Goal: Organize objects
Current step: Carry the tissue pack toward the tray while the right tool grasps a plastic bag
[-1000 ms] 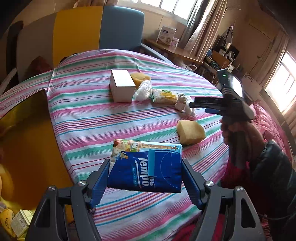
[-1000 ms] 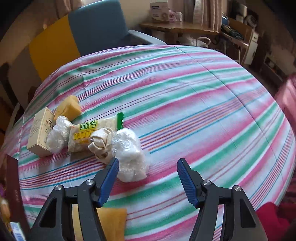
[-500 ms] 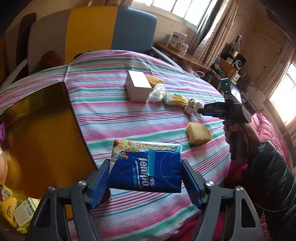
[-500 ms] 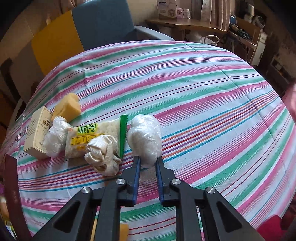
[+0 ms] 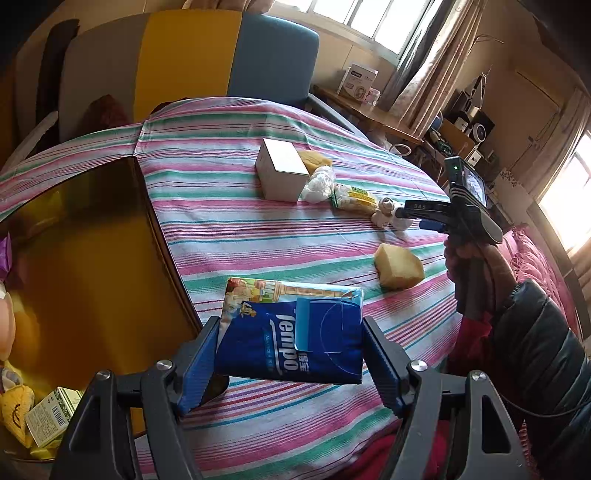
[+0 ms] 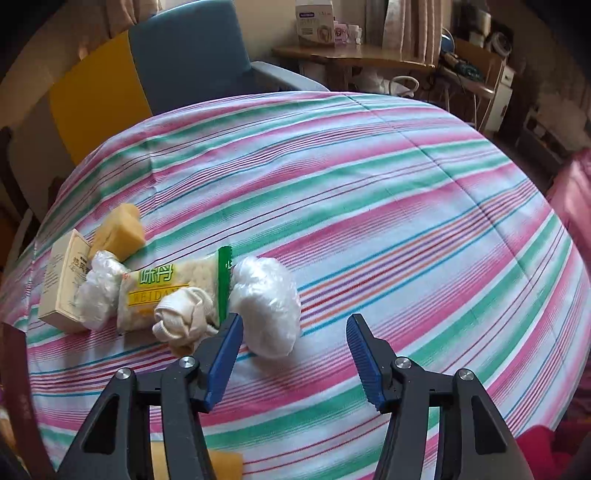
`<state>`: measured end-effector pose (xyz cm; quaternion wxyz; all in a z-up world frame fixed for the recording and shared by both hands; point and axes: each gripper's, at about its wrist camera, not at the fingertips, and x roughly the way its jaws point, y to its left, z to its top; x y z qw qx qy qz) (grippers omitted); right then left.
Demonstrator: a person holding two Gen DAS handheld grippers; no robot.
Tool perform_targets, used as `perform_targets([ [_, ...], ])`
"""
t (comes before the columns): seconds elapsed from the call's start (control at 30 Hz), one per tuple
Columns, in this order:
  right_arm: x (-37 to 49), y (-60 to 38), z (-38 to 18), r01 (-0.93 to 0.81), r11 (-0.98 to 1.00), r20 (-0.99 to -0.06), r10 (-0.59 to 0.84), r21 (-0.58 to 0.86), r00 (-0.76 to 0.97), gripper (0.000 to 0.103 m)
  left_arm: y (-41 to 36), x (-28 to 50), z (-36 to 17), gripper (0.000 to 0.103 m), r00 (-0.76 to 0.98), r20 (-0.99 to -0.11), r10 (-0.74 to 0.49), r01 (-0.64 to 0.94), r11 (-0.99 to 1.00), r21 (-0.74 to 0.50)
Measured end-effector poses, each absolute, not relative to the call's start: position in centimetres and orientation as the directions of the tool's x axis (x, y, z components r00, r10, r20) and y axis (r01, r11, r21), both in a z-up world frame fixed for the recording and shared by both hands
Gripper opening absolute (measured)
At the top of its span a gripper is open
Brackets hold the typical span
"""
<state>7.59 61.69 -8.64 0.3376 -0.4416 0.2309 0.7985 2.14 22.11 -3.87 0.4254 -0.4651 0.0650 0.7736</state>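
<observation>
Blue Tempo tissue pack (image 5: 291,332) pinched in left hand-held gripper (image 5: 288,354).

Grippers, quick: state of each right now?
Left gripper: closed on the blue Tempo tissue pack.
Right gripper: open, holding nothing, beside the white crumpled plastic bag.

Round table (image 6: 369,192) under pink-green-blue striped cloth. Behind it, armchair (image 5: 229,62) with grey, yellow, blue panels. Wooden side desk (image 6: 354,61) by beige curtains (image 5: 424,74). Bright windows (image 5: 373,18) at back and right, daylight. Cluttered shelves (image 5: 476,125) right.
</observation>
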Motion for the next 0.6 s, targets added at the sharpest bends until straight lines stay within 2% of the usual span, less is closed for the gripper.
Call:
perform_targets([
  [0.2,6.9,62.3,-8.8,-0.724,-0.688,-0.845,0.360,0.044,-0.394,0.058,21.9,2.3,-4.0,0.075,-0.205,-0.784,0.586,-0.719,-0.634,-0.286],
  [0.27,6.5,62.6,-9.0,-0.710,-0.700,-0.849,0.326,0.079,-0.416,0.044,21.7,2.2,-3.9,0.075,-0.212,-0.785,0.582,-0.714,-0.641,-0.282],
  [0.3,6.3,62.7,-9.2,-0.705,-0.704,-0.852,0.313,0.088,-0.419,0.030,21.6,2.1,-3.8,0.075,-0.217,-0.783,0.583,-0.710,-0.645,-0.283],
  [0.43,6.1,62.6,-9.1,-0.705,-0.706,-0.857,0.322,0.067,-0.403,0.026,20.3,1.0,-3.1,0.075,-0.242,-0.771,0.589,-0.682,-0.669,-0.297],
  [0.6,7.3,62.8,-7.5,-0.740,-0.670,-0.840,0.366,0.062,-0.401,0.024,16.7,-2.7,-1.8,0.075,-0.350,-0.755,0.555,-0.598,-0.752,-0.276],
])
